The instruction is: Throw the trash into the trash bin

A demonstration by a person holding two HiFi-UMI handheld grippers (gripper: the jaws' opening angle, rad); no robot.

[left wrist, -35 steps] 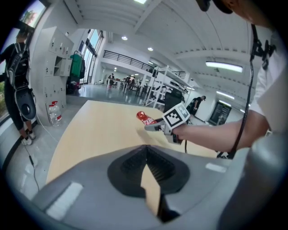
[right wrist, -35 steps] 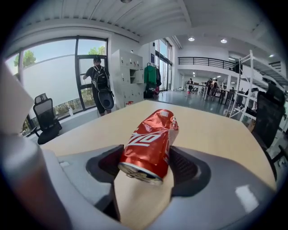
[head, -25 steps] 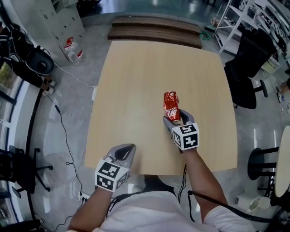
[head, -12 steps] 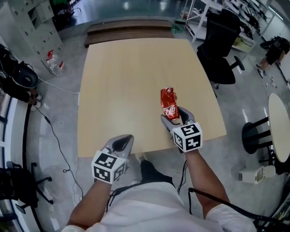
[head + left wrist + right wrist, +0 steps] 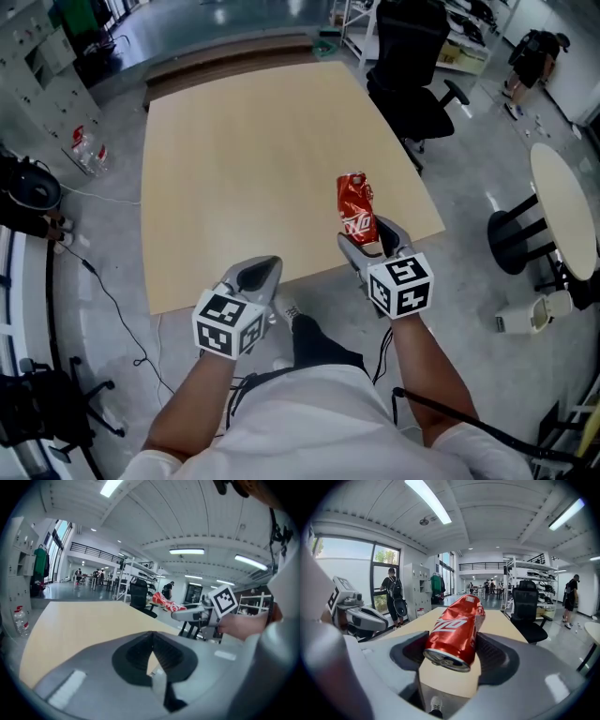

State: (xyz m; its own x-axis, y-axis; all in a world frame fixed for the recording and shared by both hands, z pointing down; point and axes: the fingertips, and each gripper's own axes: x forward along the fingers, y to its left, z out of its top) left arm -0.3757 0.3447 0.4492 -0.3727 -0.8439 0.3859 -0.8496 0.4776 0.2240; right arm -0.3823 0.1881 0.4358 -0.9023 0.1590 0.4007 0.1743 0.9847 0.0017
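Note:
A crushed red soda can [image 5: 355,208] [image 5: 456,632] is clamped between the jaws of my right gripper [image 5: 373,244] [image 5: 454,660], held above the near right part of the wooden table [image 5: 244,159]. From the left gripper view the can [image 5: 166,603] shows off to the right. My left gripper [image 5: 253,278] [image 5: 152,654] hangs at the table's near edge with its jaws closed together and nothing between them. No trash bin shows in any view.
A black office chair [image 5: 412,66] stands beyond the table's right side, and a round table [image 5: 562,206] on a black pedestal is further right. Cables, bags and a water bottle [image 5: 82,150] lie on the floor at left. My own shoe [image 5: 286,314] shows under the table edge.
The person has turned and stepped back: the table has slid up and left in the head view. The right gripper still holds the can; both grippers now sit at the near edge.

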